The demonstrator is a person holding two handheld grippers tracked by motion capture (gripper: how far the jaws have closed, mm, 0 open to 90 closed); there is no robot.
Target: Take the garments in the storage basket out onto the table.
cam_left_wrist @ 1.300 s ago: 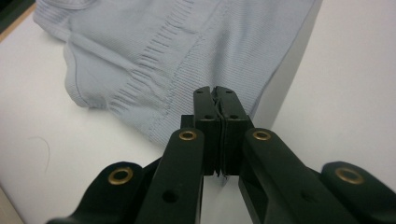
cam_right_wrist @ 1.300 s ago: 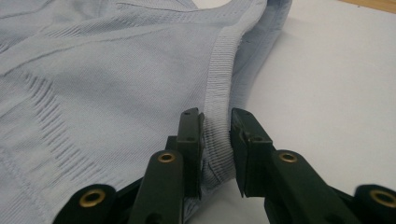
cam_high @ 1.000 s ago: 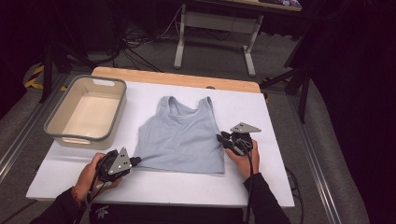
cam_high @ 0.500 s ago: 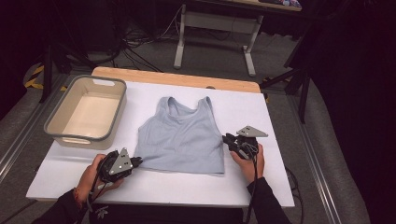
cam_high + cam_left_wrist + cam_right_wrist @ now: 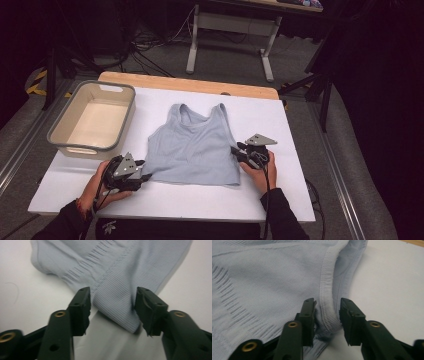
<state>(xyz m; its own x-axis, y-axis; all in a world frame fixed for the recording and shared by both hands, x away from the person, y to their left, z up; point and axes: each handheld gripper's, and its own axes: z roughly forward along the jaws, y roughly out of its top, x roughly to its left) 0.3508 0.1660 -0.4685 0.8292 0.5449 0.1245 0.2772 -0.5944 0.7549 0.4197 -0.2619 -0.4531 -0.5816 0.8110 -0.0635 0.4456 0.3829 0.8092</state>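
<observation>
Pale blue ribbed cloth, a sleeveless top (image 5: 192, 150), is seen spread flat on the white table (image 5: 280, 200), straps away from the person and hem towards them. It lies between the two grippers.

At the top's lower corner on the person's left, the left gripper (image 5: 142, 170) is held low over the table by the left hand (image 5: 102, 185). In the left gripper view (image 5: 112, 310) the hem corner is seen lying on the table between the two black jaws, nearer the right-hand jaw in that view, whose pad is at or very near the cloth edge; a clear gap is left beside the other jaw. The jaws have just been opening and are parted to a middling width, so the cloth is not pinched.

At the top's side edge on the person's right, just below the armhole, the right gripper (image 5: 239, 151) is held by the right hand (image 5: 260, 172). In the right gripper view (image 5: 327, 315) the ribbed armhole band is seen running down between the jaws, bunched into a small fold at their tips. These jaws have also just been opening, are set narrower than the left pair, and are drawn close on either side of the band; whether the pads press on it cannot be told.

Beyond the left gripper, off the top's left side, a beige bin (image 5: 60, 135) with a grey rim is stood on the table, well apart from the top.
</observation>
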